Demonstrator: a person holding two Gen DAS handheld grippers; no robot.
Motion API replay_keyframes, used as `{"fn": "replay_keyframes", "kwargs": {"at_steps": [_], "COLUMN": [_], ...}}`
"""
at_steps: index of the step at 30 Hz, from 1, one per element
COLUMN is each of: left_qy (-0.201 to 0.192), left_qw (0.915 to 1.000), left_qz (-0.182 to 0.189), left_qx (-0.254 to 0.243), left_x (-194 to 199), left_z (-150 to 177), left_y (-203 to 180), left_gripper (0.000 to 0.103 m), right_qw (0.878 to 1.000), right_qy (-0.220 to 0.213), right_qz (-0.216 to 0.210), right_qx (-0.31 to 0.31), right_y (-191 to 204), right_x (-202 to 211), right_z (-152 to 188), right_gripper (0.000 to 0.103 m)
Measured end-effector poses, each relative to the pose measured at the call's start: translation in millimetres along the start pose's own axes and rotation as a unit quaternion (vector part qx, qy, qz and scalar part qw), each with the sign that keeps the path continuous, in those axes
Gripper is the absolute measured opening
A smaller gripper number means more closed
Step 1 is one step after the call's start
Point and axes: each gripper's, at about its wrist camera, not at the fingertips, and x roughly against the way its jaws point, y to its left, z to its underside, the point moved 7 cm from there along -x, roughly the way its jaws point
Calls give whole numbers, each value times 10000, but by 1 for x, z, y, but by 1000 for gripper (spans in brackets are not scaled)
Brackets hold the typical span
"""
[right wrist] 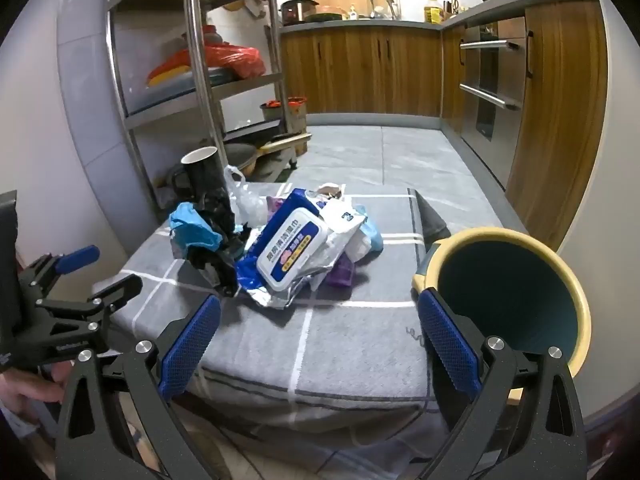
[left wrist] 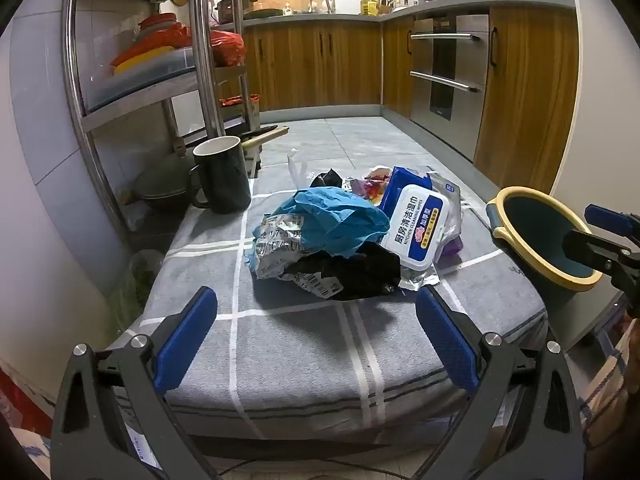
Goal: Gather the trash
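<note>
A pile of trash lies on a grey checked cloth (left wrist: 304, 344): a crumpled blue bag (left wrist: 336, 216), a silver wrapper (left wrist: 276, 240), black plastic (left wrist: 352, 272) and a kitchen wipes pack (left wrist: 416, 228). The wipes pack also shows in the right wrist view (right wrist: 288, 256). A teal bin with a yellow rim (left wrist: 540, 236) stands at the right, close to my right gripper (right wrist: 320, 340). My left gripper (left wrist: 316, 336) is open and empty, just short of the pile. My right gripper is open and empty, with the bin (right wrist: 516, 292) at its right finger.
A black mug (left wrist: 222, 174) stands on the cloth's far left corner. A steel shelf rack (left wrist: 200, 60) with bags and lids rises at the left. Wooden cabinets (left wrist: 320, 68) and an oven (left wrist: 448, 76) line the back and right. Grey tiled floor lies beyond.
</note>
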Motion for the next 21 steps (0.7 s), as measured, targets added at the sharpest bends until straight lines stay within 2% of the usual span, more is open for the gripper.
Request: {"fn": "replay_keyframes", "kwargs": {"at_steps": [21], "left_qy": [2], "left_qw": [10000], "left_qz": [14], "left_qx": [82], "left_x": [0], "left_z": [-1], "left_y": [5], "left_gripper": [97], "right_qw": [10000], "right_qy": [7], "right_qz": [-23], "right_qx": [-77], "right_y": [-1], "right_x": [0], "right_z": [-1], "right_gripper": [98]}}
